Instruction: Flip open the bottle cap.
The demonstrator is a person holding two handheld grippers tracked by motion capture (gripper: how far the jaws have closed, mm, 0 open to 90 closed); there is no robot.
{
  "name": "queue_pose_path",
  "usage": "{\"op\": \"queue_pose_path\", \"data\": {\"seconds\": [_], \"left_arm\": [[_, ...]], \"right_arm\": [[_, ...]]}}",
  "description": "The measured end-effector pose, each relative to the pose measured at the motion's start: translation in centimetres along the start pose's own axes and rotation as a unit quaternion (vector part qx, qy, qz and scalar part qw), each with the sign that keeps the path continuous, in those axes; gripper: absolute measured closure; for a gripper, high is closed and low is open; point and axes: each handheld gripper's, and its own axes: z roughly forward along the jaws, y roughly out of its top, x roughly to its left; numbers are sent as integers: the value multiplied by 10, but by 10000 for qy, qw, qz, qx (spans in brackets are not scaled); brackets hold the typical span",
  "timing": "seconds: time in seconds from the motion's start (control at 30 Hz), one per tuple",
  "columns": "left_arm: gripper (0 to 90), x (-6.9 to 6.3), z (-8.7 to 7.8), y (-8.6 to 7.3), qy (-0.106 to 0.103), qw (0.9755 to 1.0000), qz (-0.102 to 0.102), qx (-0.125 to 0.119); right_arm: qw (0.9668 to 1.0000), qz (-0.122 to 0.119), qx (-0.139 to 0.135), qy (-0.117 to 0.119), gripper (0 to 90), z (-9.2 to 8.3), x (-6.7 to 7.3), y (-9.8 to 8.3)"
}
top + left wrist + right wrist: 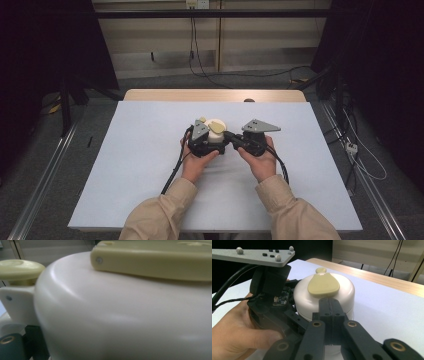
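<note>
A round white container point(218, 134) stands in the middle of the table, with a pale yellow paddle-shaped piece point(323, 285) on its top and a small yellow knob point(321, 270) at its far rim. My left gripper point(211, 143) hugs the container's left side, and its black body point(272, 287) presses close against it; in the left gripper view the container's wall point(125, 315) is right at the lens, with the knob point(17, 268) at the upper left. My right gripper point(331, 306) has its jaws shut together with nothing between them, their tip against the container's near side.
A white sheet point(150, 150) covers the table, with a wooden strip point(215, 95) along the far edge and a small dark object point(248, 100) on it. Cables point(172, 172) trail from both grippers towards the person. Dark stands and floor cables flank the table.
</note>
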Motion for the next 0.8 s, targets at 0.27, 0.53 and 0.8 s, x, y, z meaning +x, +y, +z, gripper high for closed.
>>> {"op": "queue_pose_path", "data": {"seconds": [0.27, 0.53, 0.8], "left_arm": [[58, 0, 0, 0, 6, 10000, 10, 15], [57, 0, 0, 0, 13, 10000, 1, 11], [58, 0, 0, 0, 21, 10000, 10, 16]], "right_arm": [[10000, -32, 48, 2, 900, 1, 0, 4], [10000, -69, 46, -10, 900, 1, 1, 6], [9999, -106, 28, -35, 900, 2, 2, 9]]}}
